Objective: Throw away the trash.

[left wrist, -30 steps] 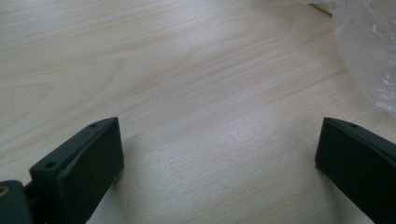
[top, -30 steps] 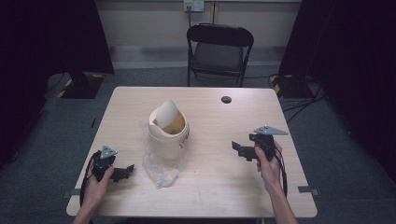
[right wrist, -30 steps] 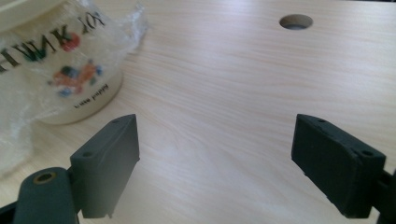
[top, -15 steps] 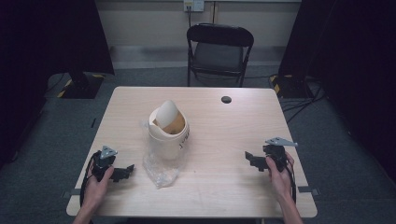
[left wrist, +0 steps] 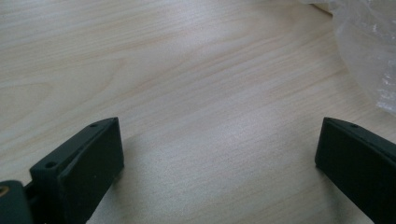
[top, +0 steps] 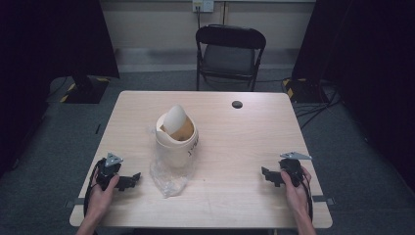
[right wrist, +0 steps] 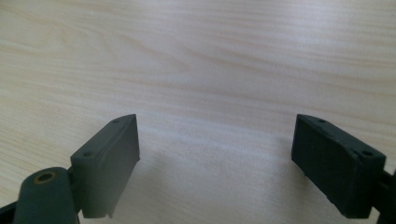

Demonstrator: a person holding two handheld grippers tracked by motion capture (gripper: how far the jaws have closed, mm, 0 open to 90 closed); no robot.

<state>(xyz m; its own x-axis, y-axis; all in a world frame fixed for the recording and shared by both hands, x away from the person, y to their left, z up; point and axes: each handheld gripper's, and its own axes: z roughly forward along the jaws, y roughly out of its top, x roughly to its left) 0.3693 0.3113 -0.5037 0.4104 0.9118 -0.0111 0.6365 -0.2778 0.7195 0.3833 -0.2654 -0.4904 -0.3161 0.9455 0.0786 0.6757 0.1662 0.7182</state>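
**Both grippers rest apart from the bin**

Near the middle of the surface stands the cream bin, clear plastic bag at its foot. Left gripper lies just beside the bag, right gripper well apart; both jaws spread, gripping nothing.

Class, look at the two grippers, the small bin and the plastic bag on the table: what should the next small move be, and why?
Probably ease the left gripper toward the plastic bag. Its jaws stand open over bare table, the bag's edge lies just beyond one jaw, and the bag is crumpled beside the bin. The right gripper, also open, sits farther off.
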